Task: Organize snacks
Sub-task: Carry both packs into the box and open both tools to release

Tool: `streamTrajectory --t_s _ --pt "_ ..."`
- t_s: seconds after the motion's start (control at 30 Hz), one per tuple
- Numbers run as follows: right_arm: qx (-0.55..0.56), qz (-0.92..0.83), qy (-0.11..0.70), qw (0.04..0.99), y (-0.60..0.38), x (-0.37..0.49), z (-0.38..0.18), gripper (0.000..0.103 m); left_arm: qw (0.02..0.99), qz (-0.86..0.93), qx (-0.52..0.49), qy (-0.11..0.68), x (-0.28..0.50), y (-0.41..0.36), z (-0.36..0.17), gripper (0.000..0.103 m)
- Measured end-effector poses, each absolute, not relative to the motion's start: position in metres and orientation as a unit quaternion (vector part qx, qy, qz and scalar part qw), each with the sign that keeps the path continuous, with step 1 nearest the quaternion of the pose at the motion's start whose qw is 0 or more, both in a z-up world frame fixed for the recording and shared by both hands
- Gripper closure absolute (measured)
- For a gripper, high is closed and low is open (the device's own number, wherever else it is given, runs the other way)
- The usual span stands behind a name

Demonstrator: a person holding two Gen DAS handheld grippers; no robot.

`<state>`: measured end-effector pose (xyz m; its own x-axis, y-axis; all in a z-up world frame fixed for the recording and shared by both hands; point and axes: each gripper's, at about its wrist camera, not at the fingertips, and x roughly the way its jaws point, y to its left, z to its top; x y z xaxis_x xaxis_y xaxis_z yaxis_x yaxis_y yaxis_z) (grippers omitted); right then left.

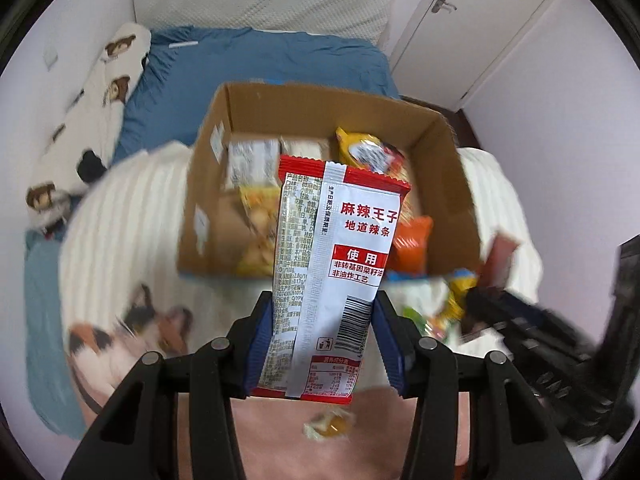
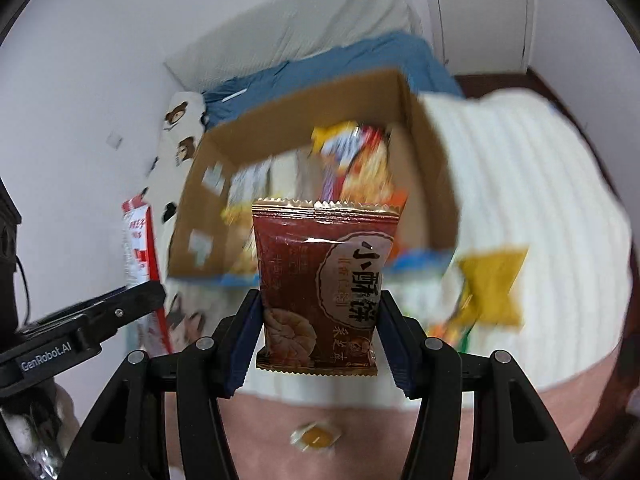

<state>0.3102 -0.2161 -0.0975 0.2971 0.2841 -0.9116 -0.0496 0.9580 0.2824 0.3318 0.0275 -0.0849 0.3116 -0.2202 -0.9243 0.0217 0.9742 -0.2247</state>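
My left gripper (image 1: 323, 308) is shut on a red-and-white spicy-strip packet (image 1: 332, 264), held upright above the bed in front of an open cardboard box (image 1: 208, 184). The box holds several snack packs. My right gripper (image 2: 322, 300) is shut on a dark red biscuit packet (image 2: 320, 280), also raised before the same cardboard box (image 2: 192, 216). In the right wrist view the left gripper's black body (image 2: 80, 320) shows at the left with the red-and-white packet (image 2: 138, 240). A small wrapped candy (image 1: 330, 426) lies on the pink cover below.
The box stands on a white ribbed blanket (image 1: 132, 220) over a bed with blue bedding (image 1: 260, 60). Loose snack packets (image 2: 488, 284) lie on the blanket right of the box. A bear-print pillow (image 1: 92, 92) lies along the left wall. A white door (image 1: 480, 20) is at the back right.
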Motion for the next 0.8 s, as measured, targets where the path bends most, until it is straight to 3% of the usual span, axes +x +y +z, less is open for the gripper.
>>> streamTrajectory --t_s 0.33,0.63,0.73,0.77,0.8 --pt "0.066 0.055 0.622 0.778 -0.229 0.397 -0.129 0.044 0.769 -0.015 -0.068 0.636 0.423 0.052 -0.129 0.057" --pt "0.070 0.029 0.652 0.755 -0.236 0.417 -0.165 0.043 0.745 -0.004 -0.064 0.664 0.441 0.053 -0.162 0.055" --pt "0.062 0.017 0.673 0.737 -0.237 0.420 -0.177 0.031 0.737 -0.001 -0.072 0.672 0.446 0.056 -0.170 0.053" --pt "0.061 0.017 0.672 0.738 -0.237 0.421 -0.177 0.020 0.741 0.000 -0.069 0.668 0.446 0.056 -0.170 0.048" --pt "0.060 0.016 0.671 0.739 -0.237 0.420 -0.177 0.018 0.743 -0.002 -0.071 0.666 0.446 0.056 -0.169 0.034"
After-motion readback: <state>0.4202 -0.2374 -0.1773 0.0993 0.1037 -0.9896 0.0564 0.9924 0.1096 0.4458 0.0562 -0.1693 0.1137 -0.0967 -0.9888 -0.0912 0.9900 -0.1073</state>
